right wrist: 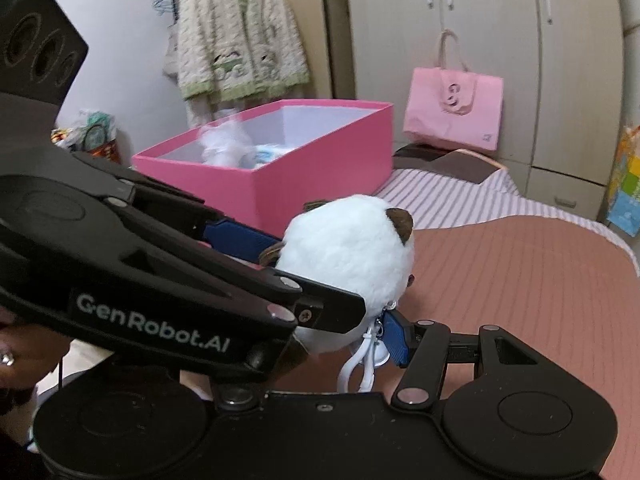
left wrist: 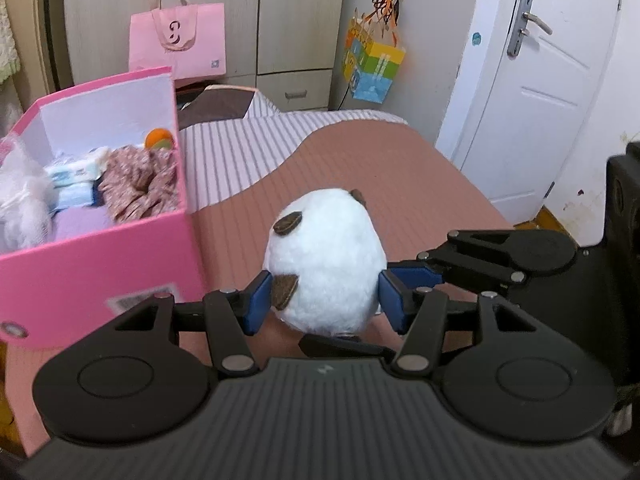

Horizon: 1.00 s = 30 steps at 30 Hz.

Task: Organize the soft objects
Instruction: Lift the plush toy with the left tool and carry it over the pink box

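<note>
Gripping a round white plush toy with brown felt patches (left wrist: 326,264), the left gripper (left wrist: 324,292) has both blue pads (left wrist: 258,300) pressed into the toy's flanks, at 9 and 3 o'clock of its body. Toy is lifted above the terracotta ribbed bedspread (left wrist: 400,184). Seen from the right wrist, the same toy (right wrist: 352,252) sits between the left tool's black linkage and the right gripper's one visible blue pad (right wrist: 394,334), which lies just beside the toy's lower edge; a white cord loop (right wrist: 356,368) hangs there. Right gripper (right wrist: 344,344): its other finger is hidden behind the left tool, so cannot tell if it is parted or clamped.

At 10 o'clock of the toy, an open pink cardboard box (left wrist: 100,264) rests on the bed, holding floral brown fabric (left wrist: 140,184), folded pale blue cloths (left wrist: 74,184) and white fluffy material (left wrist: 20,192). Beyond, at 11 o'clock, a pink paper bag (left wrist: 180,40) leans on the beige wardrobe (left wrist: 300,20).
</note>
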Each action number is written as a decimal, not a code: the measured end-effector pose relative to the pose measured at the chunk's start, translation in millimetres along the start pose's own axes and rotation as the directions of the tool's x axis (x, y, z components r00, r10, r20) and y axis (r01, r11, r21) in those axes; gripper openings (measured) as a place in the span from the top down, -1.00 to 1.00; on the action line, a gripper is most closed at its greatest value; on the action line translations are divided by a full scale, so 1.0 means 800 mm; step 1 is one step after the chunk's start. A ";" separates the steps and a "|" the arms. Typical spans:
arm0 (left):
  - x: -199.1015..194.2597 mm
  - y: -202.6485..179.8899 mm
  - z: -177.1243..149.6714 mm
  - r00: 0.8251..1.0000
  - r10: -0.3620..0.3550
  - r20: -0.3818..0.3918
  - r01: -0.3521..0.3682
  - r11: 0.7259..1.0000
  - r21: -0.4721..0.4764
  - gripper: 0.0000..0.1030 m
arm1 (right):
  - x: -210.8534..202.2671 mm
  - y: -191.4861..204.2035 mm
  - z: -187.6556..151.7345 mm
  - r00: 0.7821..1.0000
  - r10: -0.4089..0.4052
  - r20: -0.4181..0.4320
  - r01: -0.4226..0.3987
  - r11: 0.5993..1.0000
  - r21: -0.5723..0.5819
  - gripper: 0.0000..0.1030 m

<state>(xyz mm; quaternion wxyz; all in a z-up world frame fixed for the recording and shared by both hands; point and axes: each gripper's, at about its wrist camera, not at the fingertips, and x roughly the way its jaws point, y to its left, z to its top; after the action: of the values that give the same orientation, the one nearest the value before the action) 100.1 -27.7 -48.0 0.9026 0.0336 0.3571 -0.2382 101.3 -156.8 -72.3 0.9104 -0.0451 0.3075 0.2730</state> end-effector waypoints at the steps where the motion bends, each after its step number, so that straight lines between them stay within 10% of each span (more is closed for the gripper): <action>1: -0.005 0.002 -0.003 1.000 0.004 -0.001 -0.004 1.000 0.000 -0.07 | -0.001 0.005 0.000 1.000 0.010 -0.003 -0.010 1.000 -0.010 -0.22; 15: -0.101 0.052 -0.034 0.993 0.085 -0.087 -0.091 0.993 -0.071 -0.06 | -0.009 0.098 0.022 0.978 0.194 -0.082 -0.204 0.971 -0.128 -0.24; 30: -0.134 0.113 0.041 0.984 0.090 0.153 -0.083 0.995 -0.055 -0.10 | -0.004 0.105 0.116 0.979 0.177 0.101 -0.157 0.971 -0.179 -0.30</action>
<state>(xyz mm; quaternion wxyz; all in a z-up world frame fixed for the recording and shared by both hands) 93.7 88.0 37.1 0.9377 0.0087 0.2893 -0.1921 104.5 -64.3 11.6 0.8933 -0.0803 0.2321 0.3763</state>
